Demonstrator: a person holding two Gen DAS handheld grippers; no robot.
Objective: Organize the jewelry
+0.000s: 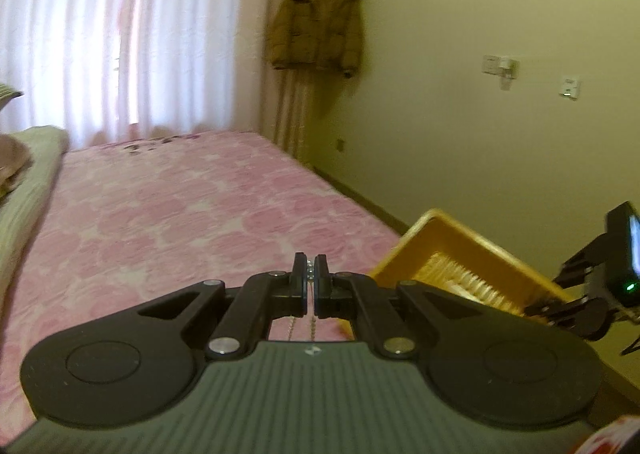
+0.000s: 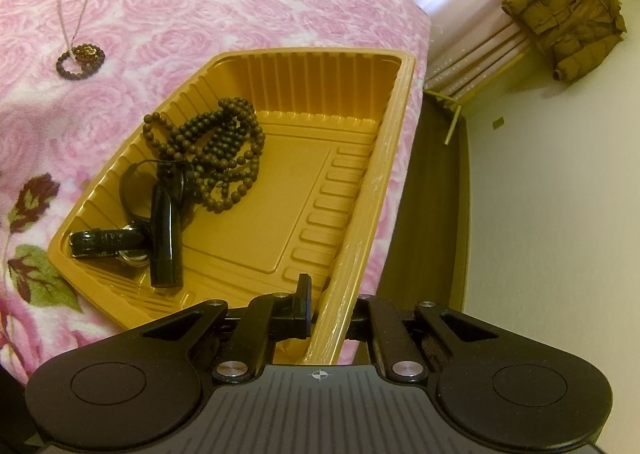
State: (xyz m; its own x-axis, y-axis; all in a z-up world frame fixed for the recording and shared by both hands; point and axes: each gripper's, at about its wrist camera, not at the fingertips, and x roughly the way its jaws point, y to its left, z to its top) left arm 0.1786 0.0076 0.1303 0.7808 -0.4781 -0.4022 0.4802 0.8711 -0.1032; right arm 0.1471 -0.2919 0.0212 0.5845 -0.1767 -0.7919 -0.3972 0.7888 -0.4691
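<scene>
My left gripper (image 1: 311,274) is shut on a silvery chain necklace (image 1: 310,272) whose strands hang below the fingers, held above the pink bed. The necklace's chain and round pendant (image 2: 86,51) also show in the right wrist view, where the pendant rests by a dark bead bracelet (image 2: 74,66). My right gripper (image 2: 324,304) is shut on the near rim of a yellow plastic tray (image 2: 352,190), which also shows in the left wrist view (image 1: 452,250). The tray holds a brown bead necklace (image 2: 216,142), a black tube (image 2: 165,238) and a black-strapped watch (image 2: 106,242).
The tray sits at the bed's right edge, with dark floor (image 2: 424,194) beyond. The pink rose blanket (image 1: 172,206) covers the bed. A folded green quilt (image 1: 28,190) lies at the left. A brown coat (image 1: 316,22) hangs by the curtains.
</scene>
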